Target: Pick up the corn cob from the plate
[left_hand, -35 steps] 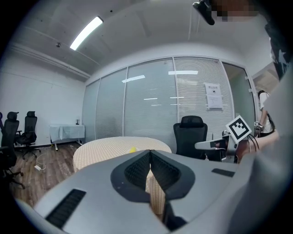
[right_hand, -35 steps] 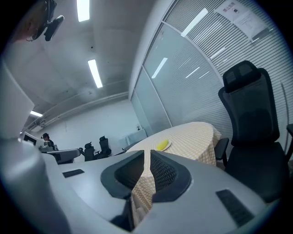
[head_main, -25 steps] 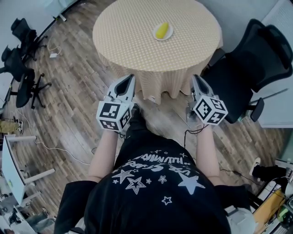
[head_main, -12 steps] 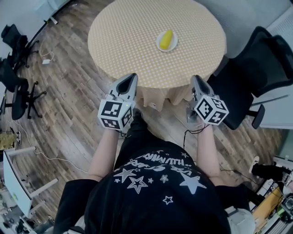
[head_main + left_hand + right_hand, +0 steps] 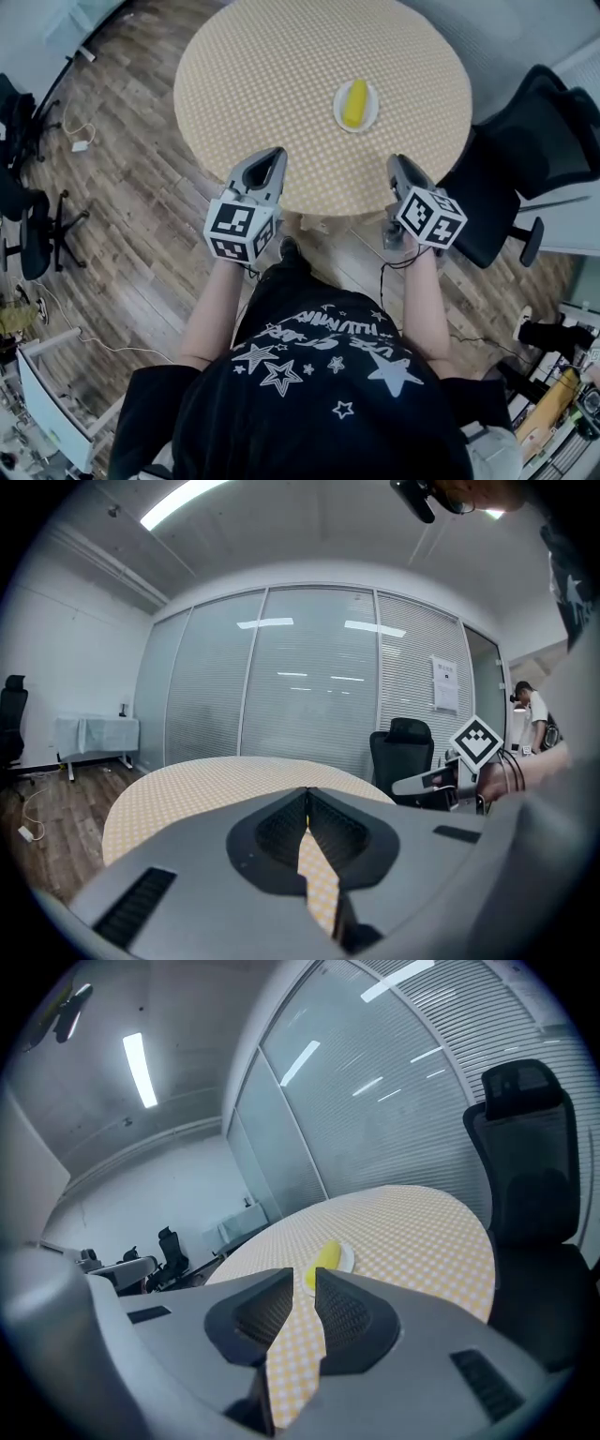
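1. On the plate (image 5: 338, 113), right of the bench's (image 5: 272, 66) middle and well in from its edge: corn cob (image 5: 354, 102), lying alone.
2. Short of the plate, at the near bench edge: both grippers, right gripper (image 5: 397, 162) nearer the plate, left gripper (image 5: 274, 155) farther off on the plate's left side.
3. From the right gripper, ahead and a little to the left, well apart; in the right gripper view, showing just above the fingertips.
4. Long axis pointing roughly away from the person, far end leaning slightly right, so near end facing the grippers; probably best gripped across its width.
5. Right fingers (image 5: 352, 1316) drawn to a narrow slit, nothing between; left fingers (image 5: 277, 832) meeting at the tips, likewise empty. Opening needed before any grasp.
6. Bright yellow, stubby, rounded at both ends, no husk; plate small, round, white.
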Demonstrator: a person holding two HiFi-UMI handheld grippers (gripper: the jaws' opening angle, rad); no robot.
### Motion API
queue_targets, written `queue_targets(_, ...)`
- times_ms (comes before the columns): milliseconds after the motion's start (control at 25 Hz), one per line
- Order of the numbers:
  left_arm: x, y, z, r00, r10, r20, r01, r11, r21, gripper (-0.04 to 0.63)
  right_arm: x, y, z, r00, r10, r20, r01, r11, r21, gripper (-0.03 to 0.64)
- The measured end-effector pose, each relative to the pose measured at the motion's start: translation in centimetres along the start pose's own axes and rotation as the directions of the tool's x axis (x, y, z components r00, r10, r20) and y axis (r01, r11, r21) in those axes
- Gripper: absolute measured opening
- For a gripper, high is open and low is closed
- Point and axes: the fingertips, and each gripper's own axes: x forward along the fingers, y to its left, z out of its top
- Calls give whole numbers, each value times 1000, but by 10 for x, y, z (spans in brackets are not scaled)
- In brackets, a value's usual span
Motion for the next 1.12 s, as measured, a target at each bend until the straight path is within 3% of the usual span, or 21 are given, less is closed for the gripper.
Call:
queue_targets(440,39,60,-4,991,-125,-44,125,992,1,9,72,29,-8,996,-51,-69,54,998,45,114)
queue_targets(600,55,68,-6,985,-165,-58,166,986,10,9,87,31,-12,992,-66,-107,71,997,40,177)
queue_targets(760,64,69,-11,985,-158,-67,158,987,-9,9,98,27,-23,986,-62,-152,72,996,57,262)
queue_targets(1120,81,70,-11,992,-78,-101,78,997,-2,9,124,14,-19,978,4,-211,9,998,63,302)
